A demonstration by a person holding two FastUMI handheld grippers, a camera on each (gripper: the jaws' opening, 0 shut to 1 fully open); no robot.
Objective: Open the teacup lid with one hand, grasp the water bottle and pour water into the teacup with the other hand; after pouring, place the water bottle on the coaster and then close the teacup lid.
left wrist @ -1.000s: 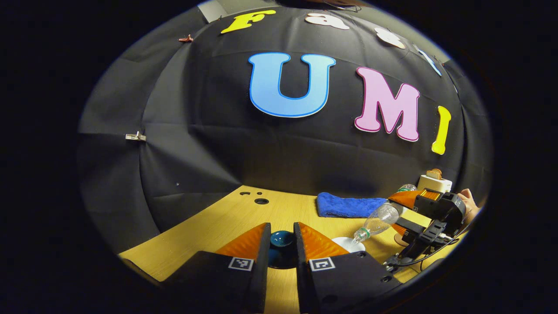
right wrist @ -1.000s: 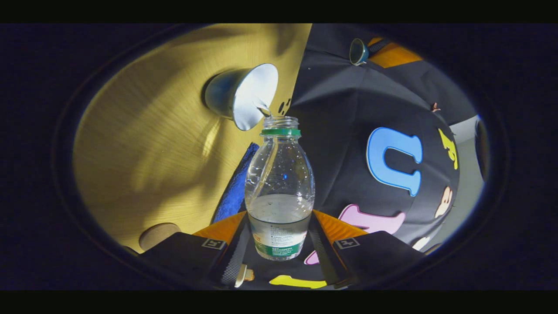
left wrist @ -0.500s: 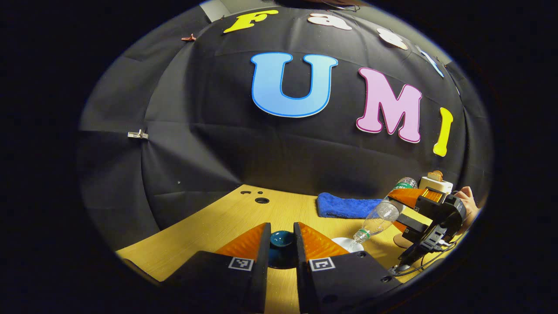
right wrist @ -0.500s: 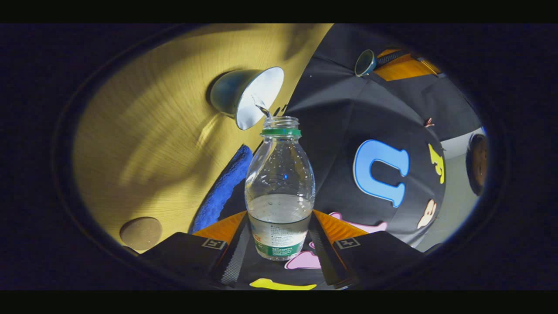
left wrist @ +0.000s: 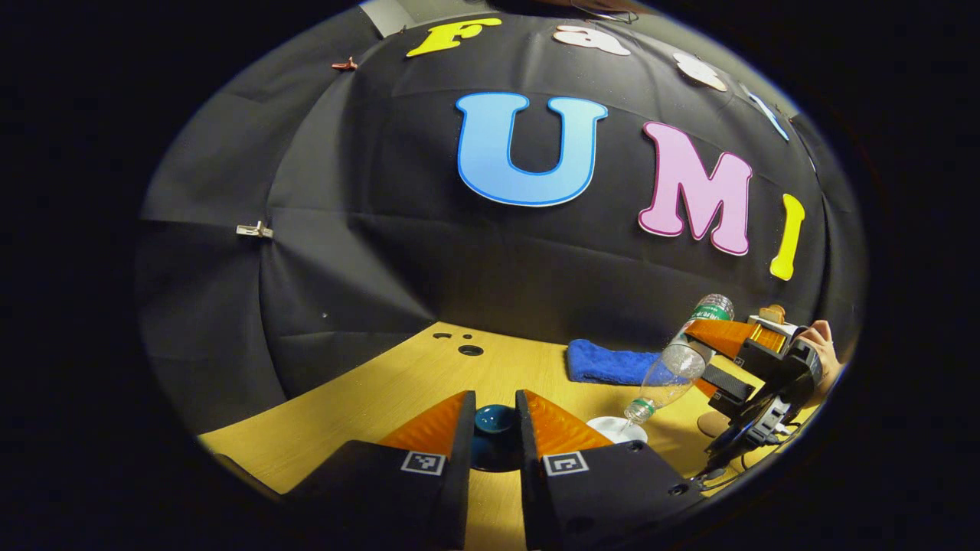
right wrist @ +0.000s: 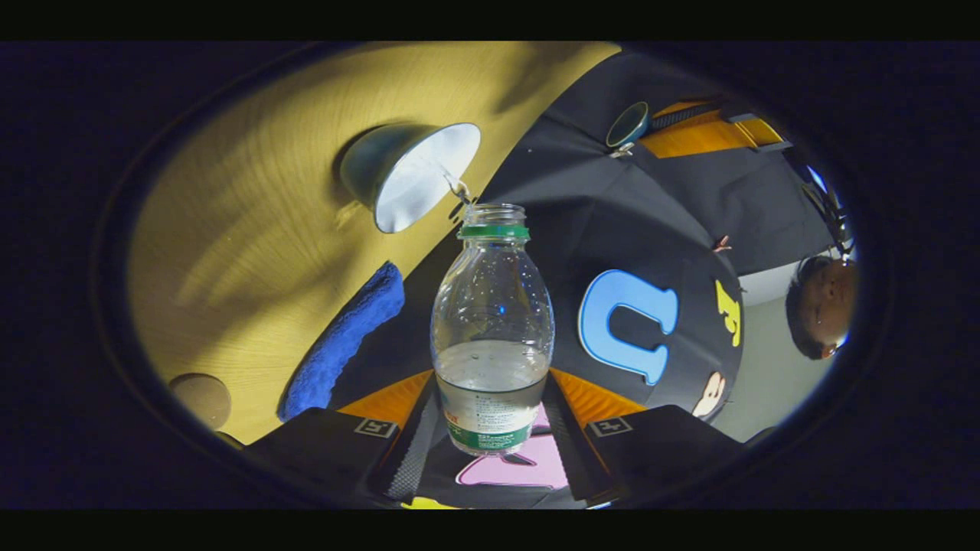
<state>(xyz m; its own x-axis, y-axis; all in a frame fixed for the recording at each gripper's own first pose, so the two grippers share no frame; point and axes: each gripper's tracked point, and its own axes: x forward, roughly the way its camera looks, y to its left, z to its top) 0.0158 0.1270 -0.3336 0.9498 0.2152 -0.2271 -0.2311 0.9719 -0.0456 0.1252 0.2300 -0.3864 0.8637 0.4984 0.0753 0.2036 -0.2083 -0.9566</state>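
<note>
Clear plastic water bottle (right wrist: 491, 329) sits pinched in the right gripper (right wrist: 490, 428), long axis tipped mouth-down over the white-lined dark teacup (right wrist: 406, 180) mid-table. We see the left gripper (left wrist: 494, 432) clamping the dark teal lid (left wrist: 494, 421). We judge the round cork coaster (right wrist: 200, 398), near the right-hand table edge, comes next.

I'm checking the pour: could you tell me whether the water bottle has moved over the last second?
Yes. In the left gripper view the water bottle has tipped steeper, its base rising against the blue cloth.

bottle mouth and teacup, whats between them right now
In the right gripper view, a thin stream of water crosses the short gap from the water bottle mouth to the teacup rim; nothing else lies there.
</note>
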